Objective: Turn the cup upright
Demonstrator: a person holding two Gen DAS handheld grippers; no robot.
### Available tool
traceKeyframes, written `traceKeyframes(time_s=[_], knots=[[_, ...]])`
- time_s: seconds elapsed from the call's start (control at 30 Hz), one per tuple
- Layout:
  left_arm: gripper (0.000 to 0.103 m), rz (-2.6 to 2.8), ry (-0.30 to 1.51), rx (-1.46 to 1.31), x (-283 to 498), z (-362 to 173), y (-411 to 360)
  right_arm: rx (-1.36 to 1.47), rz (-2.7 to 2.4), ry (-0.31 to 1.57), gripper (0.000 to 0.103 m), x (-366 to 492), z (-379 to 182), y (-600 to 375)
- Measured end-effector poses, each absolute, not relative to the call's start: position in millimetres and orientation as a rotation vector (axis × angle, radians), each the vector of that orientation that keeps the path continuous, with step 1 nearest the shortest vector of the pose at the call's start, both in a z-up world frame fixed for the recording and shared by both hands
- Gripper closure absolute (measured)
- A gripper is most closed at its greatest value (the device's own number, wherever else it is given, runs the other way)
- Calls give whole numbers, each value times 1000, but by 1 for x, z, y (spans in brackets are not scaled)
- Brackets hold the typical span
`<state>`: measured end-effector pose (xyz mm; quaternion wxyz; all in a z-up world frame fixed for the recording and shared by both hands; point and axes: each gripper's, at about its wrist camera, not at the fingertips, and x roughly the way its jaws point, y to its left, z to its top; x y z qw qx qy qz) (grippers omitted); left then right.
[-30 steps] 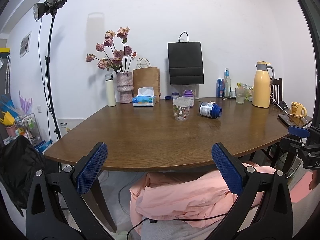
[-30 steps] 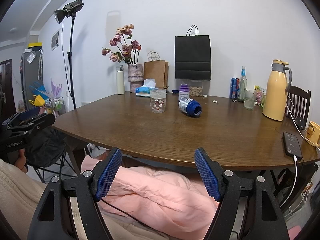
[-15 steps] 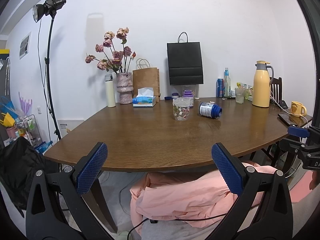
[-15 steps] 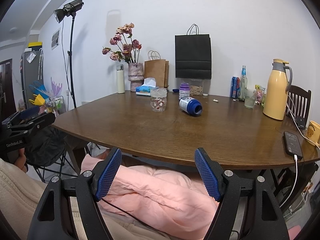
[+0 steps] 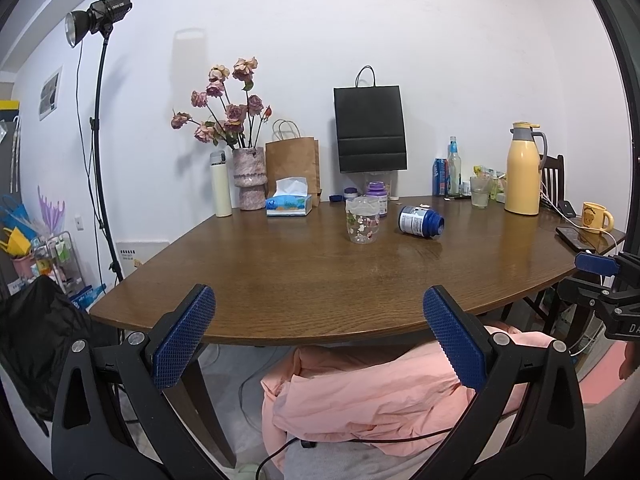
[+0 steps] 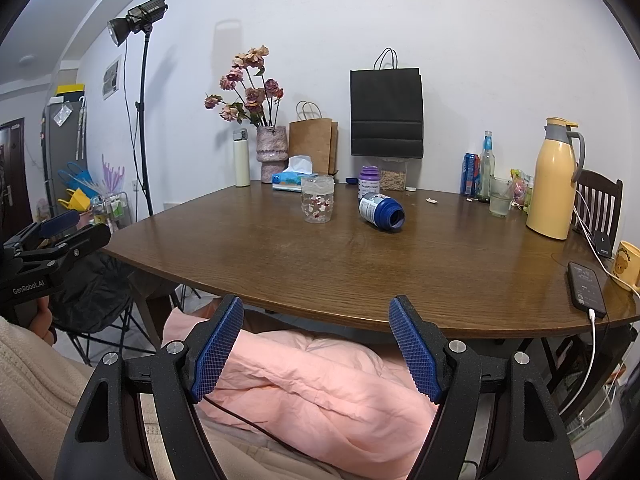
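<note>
A blue cup with a white label (image 5: 421,221) (image 6: 381,212) lies on its side in the middle of the wooden table (image 5: 320,280) (image 6: 360,272), its open mouth turned to the right. A clear flower-printed cup (image 5: 362,220) (image 6: 317,199) stands just left of it. My left gripper (image 5: 316,300) is open, empty, and held short of the table's near edge. My right gripper (image 6: 316,306) is open too, also in front of that edge and far from both cups. Each gripper shows at the edge of the other's view.
Along the back stand a flower vase (image 5: 249,178), a tissue box (image 5: 289,202), paper bags (image 5: 370,126), a purple jar (image 6: 369,178), bottles and a yellow thermos (image 6: 554,184). A phone on a cable (image 6: 585,286) and a yellow mug lie at right. Pink cloth (image 6: 320,380) covers a person's lap below.
</note>
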<state>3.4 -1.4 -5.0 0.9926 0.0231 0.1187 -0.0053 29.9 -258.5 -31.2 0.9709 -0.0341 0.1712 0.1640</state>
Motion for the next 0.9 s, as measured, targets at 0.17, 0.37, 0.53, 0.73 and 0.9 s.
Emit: traceKeyframes(time_s=[0.17,0.37,0.53,0.73,0.9], knots=[[0,-11,239,46,3,-5,-1,-69,332,346,23,30,-31,-258],[0,-11,239,47,3,-5,-2,-68,331,345,23,30,-31,-259],[0,-10,238,48,3,-5,-2,-69,331,346,23,30,-31,-259],[0,-9,237,49,3,-5,-2,-69,330,345,23,30,-31,-259],[0,1,281,52,18,-7,-2,-71,317,326,23,35,-33,-258]])
